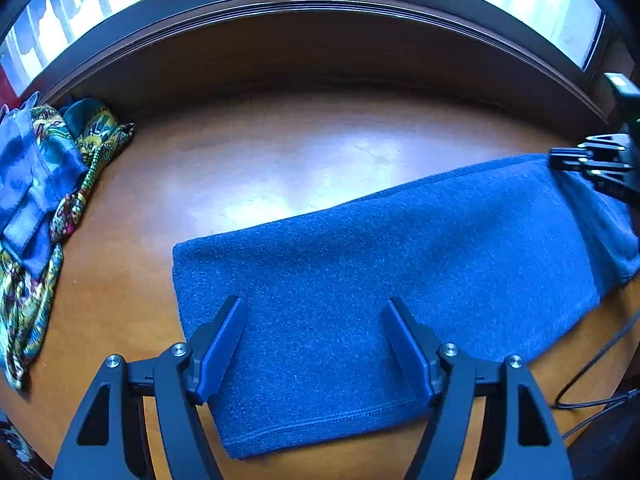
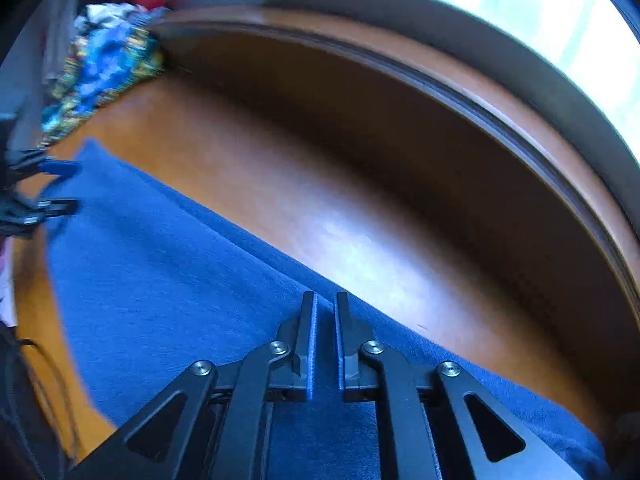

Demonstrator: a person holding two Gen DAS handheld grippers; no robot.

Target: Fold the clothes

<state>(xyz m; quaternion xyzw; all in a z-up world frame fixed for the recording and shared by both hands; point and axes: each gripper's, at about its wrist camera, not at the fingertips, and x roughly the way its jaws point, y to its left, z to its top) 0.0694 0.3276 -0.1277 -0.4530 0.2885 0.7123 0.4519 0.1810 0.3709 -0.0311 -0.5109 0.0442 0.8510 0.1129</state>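
Note:
A blue towel (image 1: 380,280) lies folded in a long strip on the wooden table (image 1: 280,160). My left gripper (image 1: 316,320) hovers open over the towel's near left end, its fingers wide apart with nothing between them. At the far right, my right gripper (image 1: 576,160) sits at the towel's upper corner, where the cloth rises into a crease. In the right wrist view the right gripper (image 2: 325,308) has its fingers nearly together on the blue towel (image 2: 168,280) at its far edge. The left gripper (image 2: 56,188) shows at the left border.
A heap of patterned and blue clothes (image 1: 44,200) lies at the table's left end, also seen as the clothes heap (image 2: 108,64). A raised window sill (image 1: 320,40) bounds the back. Black cables (image 1: 592,380) trail off the table's right side.

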